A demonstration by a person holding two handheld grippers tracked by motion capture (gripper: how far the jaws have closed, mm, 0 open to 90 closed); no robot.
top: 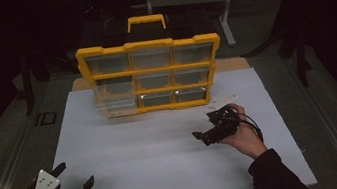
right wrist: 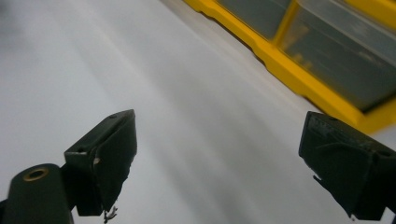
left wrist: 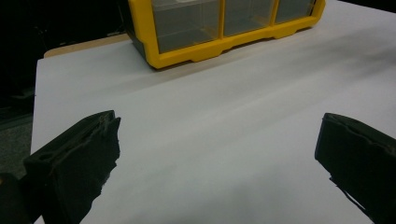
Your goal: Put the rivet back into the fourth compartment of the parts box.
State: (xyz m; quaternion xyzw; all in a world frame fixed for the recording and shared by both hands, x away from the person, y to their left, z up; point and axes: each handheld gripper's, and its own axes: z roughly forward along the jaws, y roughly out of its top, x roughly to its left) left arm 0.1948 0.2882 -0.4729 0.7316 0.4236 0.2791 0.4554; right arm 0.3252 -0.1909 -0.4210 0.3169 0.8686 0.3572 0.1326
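A yellow organizer [top: 151, 70] with a handle on top stands upright at the back of the white board [top: 165, 155]. It has three rows of clear drawers. The bottom-left drawer [top: 116, 107] seems to stick out a little. My left gripper [top: 75, 174] is at the board's near left corner, open and holding nothing. My right gripper [top: 206, 124] hovers right of centre, just in front of the organizer, and is also open with nothing in it. In the left gripper view the left gripper [left wrist: 217, 135] faces the organizer [left wrist: 187, 51] across bare board. The right gripper [right wrist: 217, 140] has the organizer [right wrist: 303, 81] close at its upper right.
The white board lies on a table with a wooden strip [top: 232, 63] showing behind the organizer. A metal stand [top: 226, 20] and dark floor lie beyond. A small dark object [top: 46, 118] sits off the board's left edge.
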